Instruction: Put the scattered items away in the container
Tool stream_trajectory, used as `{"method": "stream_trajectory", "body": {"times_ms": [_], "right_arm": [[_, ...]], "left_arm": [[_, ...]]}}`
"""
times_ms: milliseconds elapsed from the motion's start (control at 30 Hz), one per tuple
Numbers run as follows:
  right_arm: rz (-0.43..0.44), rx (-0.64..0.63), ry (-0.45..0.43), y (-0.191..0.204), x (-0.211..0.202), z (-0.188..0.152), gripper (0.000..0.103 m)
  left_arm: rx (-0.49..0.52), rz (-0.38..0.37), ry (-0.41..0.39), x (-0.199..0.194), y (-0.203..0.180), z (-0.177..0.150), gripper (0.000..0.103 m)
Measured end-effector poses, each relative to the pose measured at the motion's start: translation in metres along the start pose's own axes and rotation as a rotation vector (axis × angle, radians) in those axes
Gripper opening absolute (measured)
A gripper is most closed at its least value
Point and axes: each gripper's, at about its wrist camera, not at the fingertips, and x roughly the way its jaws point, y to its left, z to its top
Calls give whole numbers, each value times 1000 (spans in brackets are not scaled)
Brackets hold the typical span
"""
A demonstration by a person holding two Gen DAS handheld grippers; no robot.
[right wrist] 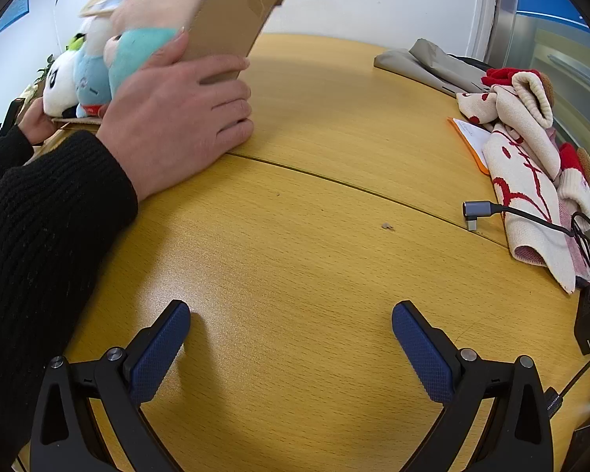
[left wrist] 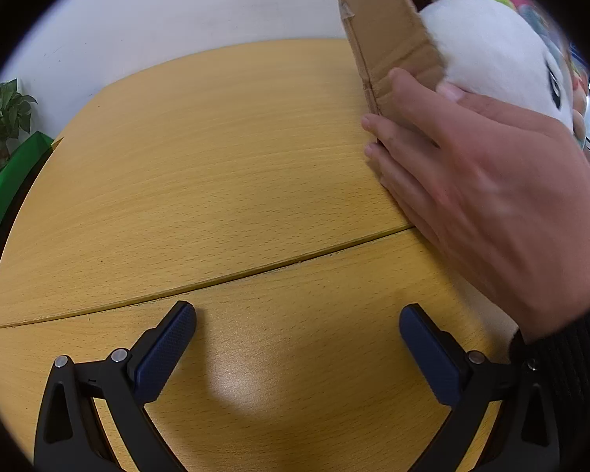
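White wall behind a yellow wooden table (right wrist: 295, 204) whose top shows a curved seam running across it. Left gripper (left wrist: 297, 324): jaws spread wide, nothing between the blue pads (left wrist: 165, 354), resting low over bare tabletop. Right gripper (right wrist: 291, 322): likewise spread wide and empty, above bare tabletop. Cardboard box (right wrist: 232, 19): tilted on the table between the two views, its open side crowded with plush toys, among them a white panda toy (left wrist: 491, 43) and a light blue toy (right wrist: 137, 55). A bare hand (right wrist: 181, 118) in a black knitted sleeve (right wrist: 47, 236) lies flat against one side of the box with the fingers on the cardboard; a second hand (left wrist: 487, 188) presses the opposite side, its thumb touching the panda. At the table's right edge, well apart from the box, lie a cream and red knitted cloth (right wrist: 531, 165), a grey folded item (right wrist: 424, 61), and a grey cable plug (right wrist: 478, 212). A potted plant (left wrist: 4, 118) stands at far left.
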Motion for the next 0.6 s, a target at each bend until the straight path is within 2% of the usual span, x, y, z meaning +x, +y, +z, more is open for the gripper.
{"method": "stream_trajectory", "body": {"times_ms": [600], "right_arm": [[0, 0, 0, 0, 0, 0, 103]], "left_arm": [[1, 0, 0, 1, 1, 0, 103]]}}
